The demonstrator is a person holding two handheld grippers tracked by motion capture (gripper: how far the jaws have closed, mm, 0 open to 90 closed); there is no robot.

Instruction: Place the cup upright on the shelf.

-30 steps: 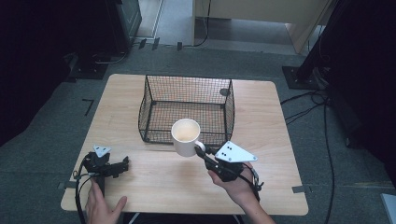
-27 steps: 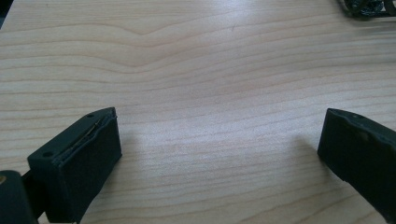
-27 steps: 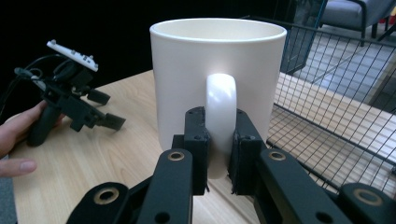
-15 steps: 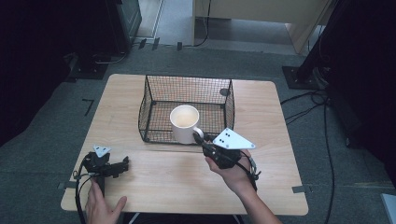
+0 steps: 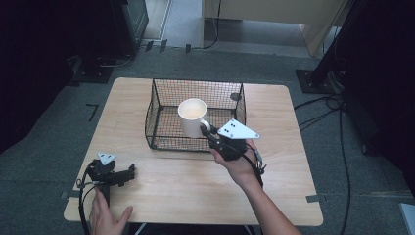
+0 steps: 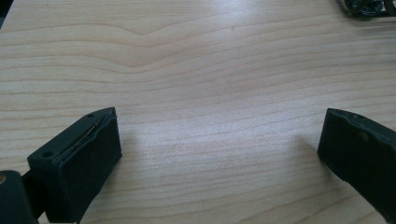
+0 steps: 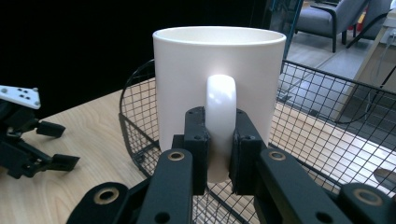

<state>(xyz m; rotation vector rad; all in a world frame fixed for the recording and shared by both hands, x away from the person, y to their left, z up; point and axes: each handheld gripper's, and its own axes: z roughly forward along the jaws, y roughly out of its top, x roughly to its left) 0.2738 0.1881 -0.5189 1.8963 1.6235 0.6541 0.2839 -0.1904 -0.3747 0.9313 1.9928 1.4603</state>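
Carried the white mug (image 5: 192,116) away from the near side of the table (image 5: 274,196) within the last second. Stood then in front of the wire basket (image 5: 161,98), just short of its near wall. Hung now higher and farther off, upright, over that near wall and the near part of the basket's inside.

Kept the right gripper (image 5: 204,128) clamped narrow on the mug's handle throughout, with no change in the grip. Seen in the right gripper view pinching the handle from both sides (image 7: 220,144), with the mug (image 7: 219,60) level and its mouth up, and the basket mesh (image 7: 327,102) spreading behind and to either side. Hid the mug's base behind the jaws, so could not tell how far it cleared the rim.

Left the left gripper (image 5: 128,171) unmoved at the near left corner of the table, jaws spread wide with nothing but bare wood between them (image 6: 219,140).

Judged from all this: lift and carry nearly done, lowering into the basket not yet begun. Called next for a little more travel to the far side so the base cleared the near wall, then a straight descent and release.
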